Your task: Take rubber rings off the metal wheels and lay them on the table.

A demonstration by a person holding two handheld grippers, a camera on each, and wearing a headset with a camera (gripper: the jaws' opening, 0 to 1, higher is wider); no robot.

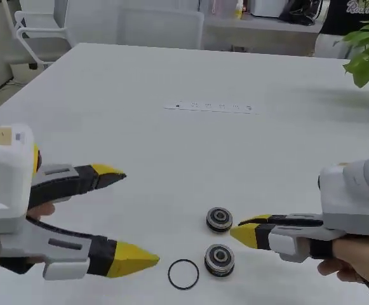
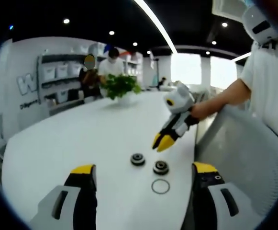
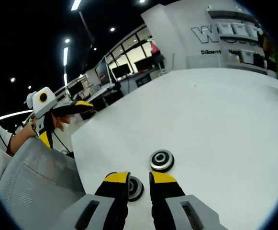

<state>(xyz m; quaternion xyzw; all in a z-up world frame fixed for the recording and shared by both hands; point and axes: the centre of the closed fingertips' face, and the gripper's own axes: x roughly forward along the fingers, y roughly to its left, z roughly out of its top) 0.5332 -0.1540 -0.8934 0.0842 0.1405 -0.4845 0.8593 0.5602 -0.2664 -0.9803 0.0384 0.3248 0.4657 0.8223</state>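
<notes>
**Head view.** We count two metal wheels, one loose rubber ring and two grippers.
- The far wheel and the near wheel lie flat on the white table. They are close together but apart, toward the table's near edge.
- The ring lies flat on the table just left of the near wheel, not touching it.
- The left gripper has its jaws spread wide and holds nothing. It sits left of the ring.
- The right gripper has its jaws drawn almost together with nothing between them. Its tips point in from the right, between the two wheels.
- One socket strip sits mid-table with wide bare tabletop around it.
- One plant stands at the far right.

**Left gripper view.** The ring is nearest between our wide jaws, with both wheels beyond it. The table edge runs close on the right, beside a chair back.

**Right gripper view.** We see a narrow slit between our jaws. One wheel is partly hidden behind a jaw tip and the other lies just beyond, apart from it. Open tabletop lies ahead. We cannot tell whether either wheel wears a ring.
</notes>
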